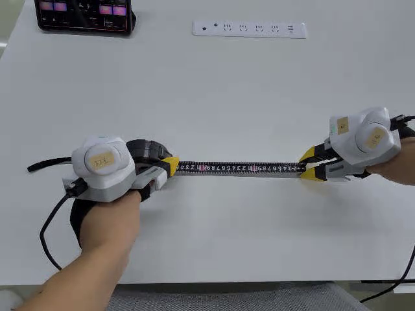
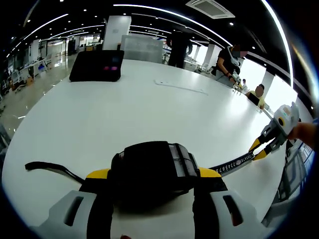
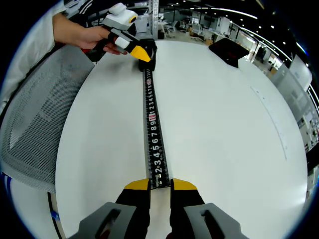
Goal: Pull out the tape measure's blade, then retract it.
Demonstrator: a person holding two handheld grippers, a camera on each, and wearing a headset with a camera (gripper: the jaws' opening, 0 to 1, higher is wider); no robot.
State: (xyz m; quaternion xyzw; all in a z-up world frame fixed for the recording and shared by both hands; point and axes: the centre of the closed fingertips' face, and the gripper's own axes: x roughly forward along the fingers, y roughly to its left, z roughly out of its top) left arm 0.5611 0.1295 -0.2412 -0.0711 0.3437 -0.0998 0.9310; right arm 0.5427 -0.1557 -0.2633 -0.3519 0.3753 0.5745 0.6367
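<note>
A black tape measure case (image 1: 150, 154) rests on the white table (image 1: 214, 84), and my left gripper (image 1: 170, 166) is shut on it. In the left gripper view the case (image 2: 152, 169) sits between yellow-tipped fingers (image 2: 98, 174). The dark numbered blade (image 1: 240, 168) runs out to the right, just above the table. My right gripper (image 1: 310, 164) is shut on the blade's end. The right gripper view has the blade (image 3: 152, 134) stretching from my right gripper (image 3: 160, 185) away to the case (image 3: 148, 54) and the left gripper (image 3: 135, 49).
A white power strip (image 1: 249, 28) lies at the table's far side, and a black device with lit pink panels (image 1: 84, 15) sits at the far left. A black strap (image 1: 48, 164) trails left of the case. A grey mesh chair (image 3: 30, 124) stands by the near edge. People stand in the background.
</note>
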